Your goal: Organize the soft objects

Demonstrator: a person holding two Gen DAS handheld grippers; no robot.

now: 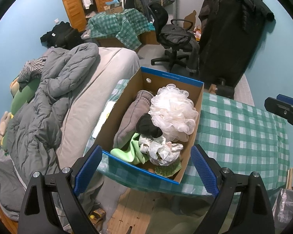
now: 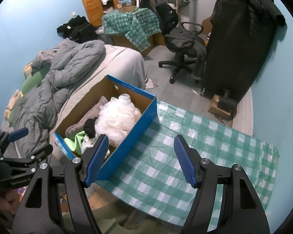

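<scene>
Hovering in the left wrist view, the left tool [image 1: 146, 167] sits with its jaws wide apart and nothing between them, aimed at the near end of the cardboard box [image 1: 197, 117] on the checked worktop [image 1: 244, 128]. All the soft things lie inside the box: a white mesh pouf [image 1: 173, 111], a grey towel [image 1: 130, 115] along the left wall, a black sock [image 1: 149, 125] between them, a green cloth [image 1: 134, 152], a crumpled plastic bag [image 1: 162, 150] and a green scrubber [image 1: 169, 168] at the near corner. The bare checked cloth beside the box suggests sorting has nearly finished or is about to restart; which one cannot be told. A good next pick would probably be the pouf, topmost and bulky, pinched through its middle so the sock is not dragged along. In the right wrist view, the right tool [image 2: 141, 160] is likewise spread and empty, over the worktop just right of the box's blue side. Its left finger [image 2: 97, 159] overlaps the box's near corner in the picture; contact cannot be judged. Likely best it steadies the light box while the other tool lifts.
</scene>
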